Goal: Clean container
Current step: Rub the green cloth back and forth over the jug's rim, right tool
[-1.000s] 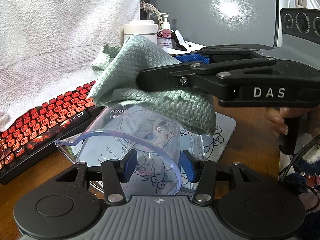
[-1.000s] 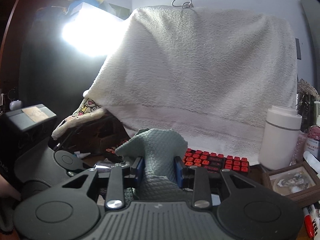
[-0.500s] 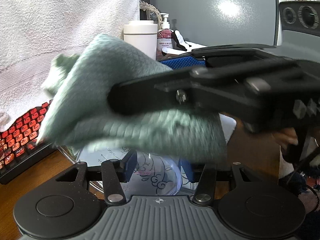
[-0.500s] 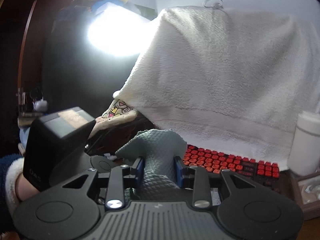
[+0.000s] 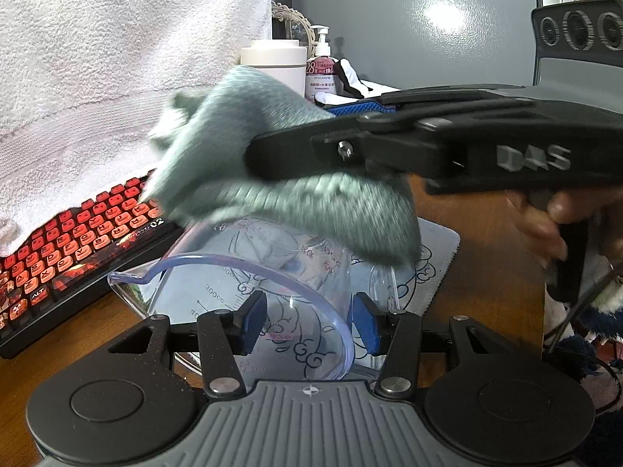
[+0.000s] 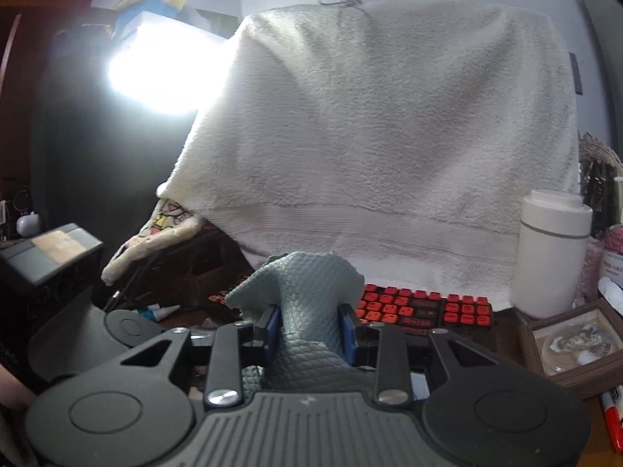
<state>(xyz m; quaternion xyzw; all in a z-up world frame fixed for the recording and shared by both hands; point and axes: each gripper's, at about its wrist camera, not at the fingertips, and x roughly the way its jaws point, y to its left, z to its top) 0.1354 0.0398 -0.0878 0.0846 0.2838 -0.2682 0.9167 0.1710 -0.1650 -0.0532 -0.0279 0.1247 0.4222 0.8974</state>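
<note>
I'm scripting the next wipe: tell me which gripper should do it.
Right. The right gripper is already shut on the grey-green waffle-weave cloth, poised just above the clear plastic measuring jug. The left gripper is clamped on the jug's wall, steadying it.

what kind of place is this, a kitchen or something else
Not a kitchen: most likely a home desk. A red-keyed keyboard lies on the wooden desk, a white towel is draped behind it, and a pump bottle stands nearby.

You see a clear glossy plastic measuring cup [image 5: 249, 295], a waffle-textured green microfibre cloth [image 6: 307, 292], a fluffy white terry towel [image 6: 389, 136] and a polished wood desk [image 5: 479, 257].
</note>
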